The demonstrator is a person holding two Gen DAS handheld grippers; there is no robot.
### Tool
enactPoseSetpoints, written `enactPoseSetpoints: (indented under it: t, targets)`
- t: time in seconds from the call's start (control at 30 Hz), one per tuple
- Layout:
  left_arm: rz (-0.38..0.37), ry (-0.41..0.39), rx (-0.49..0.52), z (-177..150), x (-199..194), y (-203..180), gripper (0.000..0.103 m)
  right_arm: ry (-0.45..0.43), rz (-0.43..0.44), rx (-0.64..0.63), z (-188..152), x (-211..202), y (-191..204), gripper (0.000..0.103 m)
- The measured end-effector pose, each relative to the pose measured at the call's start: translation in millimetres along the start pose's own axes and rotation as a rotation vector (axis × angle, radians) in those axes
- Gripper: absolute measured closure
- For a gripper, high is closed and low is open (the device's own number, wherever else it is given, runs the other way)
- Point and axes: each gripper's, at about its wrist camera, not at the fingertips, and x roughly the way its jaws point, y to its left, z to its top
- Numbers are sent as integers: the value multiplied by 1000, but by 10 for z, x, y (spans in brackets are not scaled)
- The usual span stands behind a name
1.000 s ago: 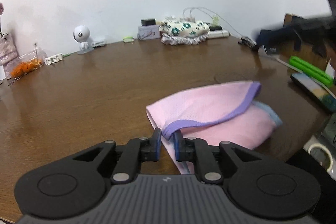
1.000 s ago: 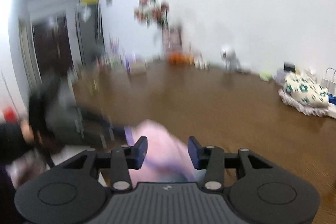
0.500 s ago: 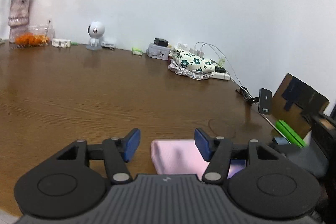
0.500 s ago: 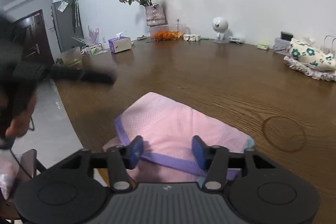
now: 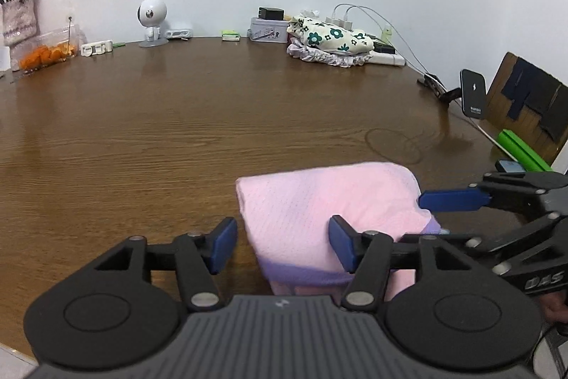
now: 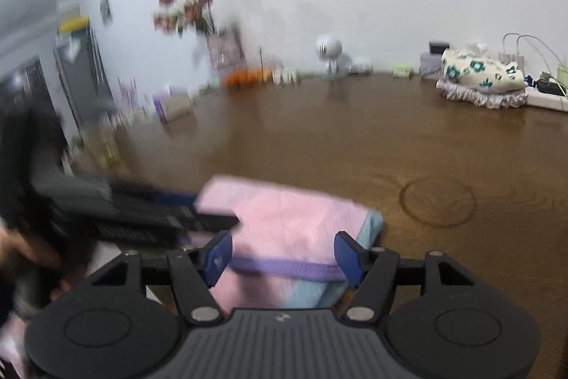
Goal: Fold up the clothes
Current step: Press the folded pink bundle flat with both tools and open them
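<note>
A folded pink garment (image 5: pixel 330 201) with a purple band and a light blue edge (image 6: pixel 369 229) lies near the front edge of the brown wooden table (image 5: pixel 177 130). My left gripper (image 5: pixel 282 242) is open just above its near left part, with nothing between the pads. My right gripper (image 6: pixel 284 254) is open too, over the purple band (image 6: pixel 284 265). In the left wrist view the right gripper (image 5: pixel 458 199) reaches in from the right beside the garment. In the blurred right wrist view the left gripper (image 6: pixel 198 215) comes in from the left over the cloth.
Against the far wall stand a small white camera (image 5: pixel 151 20), a floral cloth bundle (image 5: pixel 330 39) with chargers and cables, a tub of orange food (image 5: pixel 46 50) and a vase. A phone on a stand (image 5: pixel 472 93), a chair back and a green object (image 5: pixel 522 148) are at the right.
One second ago my left gripper was shut on the purple edge; it has let go and stands open. The garment now lies folded flat. Both grippers have shifted; the right wrist view is blurred.
</note>
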Motion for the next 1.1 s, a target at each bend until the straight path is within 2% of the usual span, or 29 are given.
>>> enactPoseSetpoints:
  t: [0.07, 0.17, 0.3, 0.4, 0.43, 0.53, 0.6, 0.67, 0.73, 0.8, 0.9, 1.1]
  targets:
    - [15, 6, -1, -24, -55, -1, 37, 1, -4, 3, -45, -12, 0, 40]
    - [-5, 24, -11, -62, -168, 2, 35, -43, -11, 36, -112, -167, -35, 39]
    - [-101, 19, -38, -98, -332, 35, 34, -72, 0, 68, -229, -359, -97, 37]
    - [-136, 20, -10, -156, -378, 1, 34, -72, 22, 63, -316, -417, -64, 37]
    - [-127, 24, -5, -172, -369, -2, 34, -70, 28, 56, -340, -425, -35, 37]
    - [-102, 36, 11, -222, -343, -11, 39, -56, 42, 22, -387, -404, 66, 45]
    - [-85, 44, 22, -255, -325, -17, 45, -40, 42, 13, -413, -355, 108, 58]
    - [-68, 53, 32, -288, -308, -23, 54, -22, 39, 11, -440, -308, 126, 64]
    - [-52, 61, 43, -321, -291, -28, 57, -22, 40, 14, -450, -295, 131, 67]
    - [-53, 62, 34, -309, -284, 13, 64, -24, 41, 21, -453, -290, 133, 75]
    - [-65, 66, 25, -302, -284, 41, 67, -24, 33, 27, -465, -289, 127, 79]
    - [-79, 64, 27, -323, -299, 46, 70, -24, 10, 41, -496, -338, 96, 82]
